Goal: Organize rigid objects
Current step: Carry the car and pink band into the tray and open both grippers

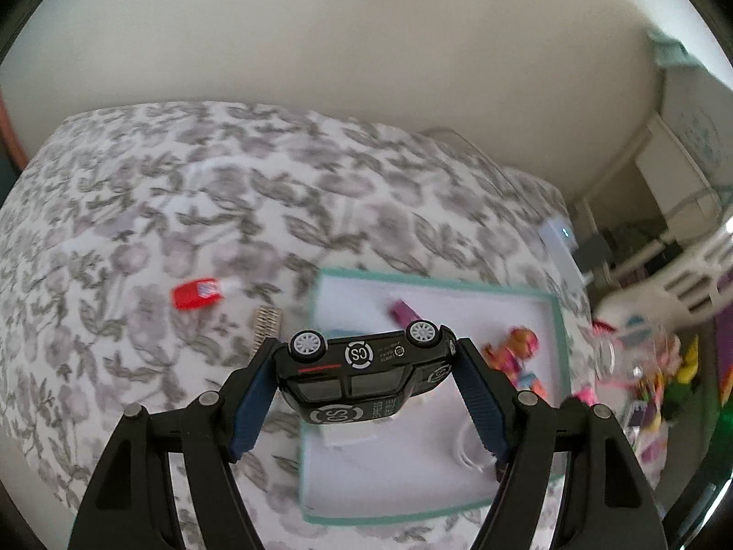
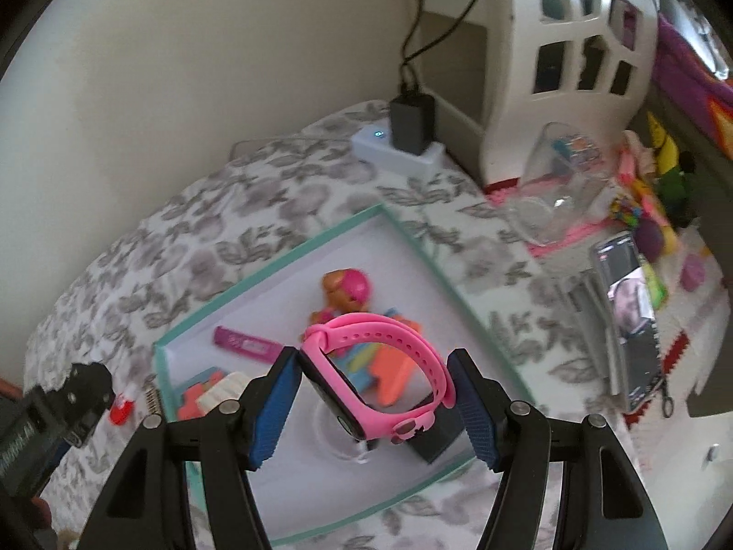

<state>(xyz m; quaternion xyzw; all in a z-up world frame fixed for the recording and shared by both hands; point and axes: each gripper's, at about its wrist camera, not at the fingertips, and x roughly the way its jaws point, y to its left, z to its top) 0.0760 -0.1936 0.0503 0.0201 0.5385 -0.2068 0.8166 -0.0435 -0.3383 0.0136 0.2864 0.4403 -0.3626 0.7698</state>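
My left gripper (image 1: 366, 366) pinches a black toy car (image 1: 364, 373) end to end, above the teal-rimmed tray (image 1: 561, 343) on the bed. My right gripper (image 2: 378, 389) clamps a pink smartwatch (image 2: 380, 371) over the same tray.

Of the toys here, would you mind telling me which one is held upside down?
The black car in the left tongs: wheels up, roof down. The pink watch in the right tongs has no such flip.

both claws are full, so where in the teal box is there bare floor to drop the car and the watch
Bare floor in the teal box: the far corner behind the toy figure, and the near strip in front of the black block. The middle is crowded: purple bar, orange pieces, white cable.
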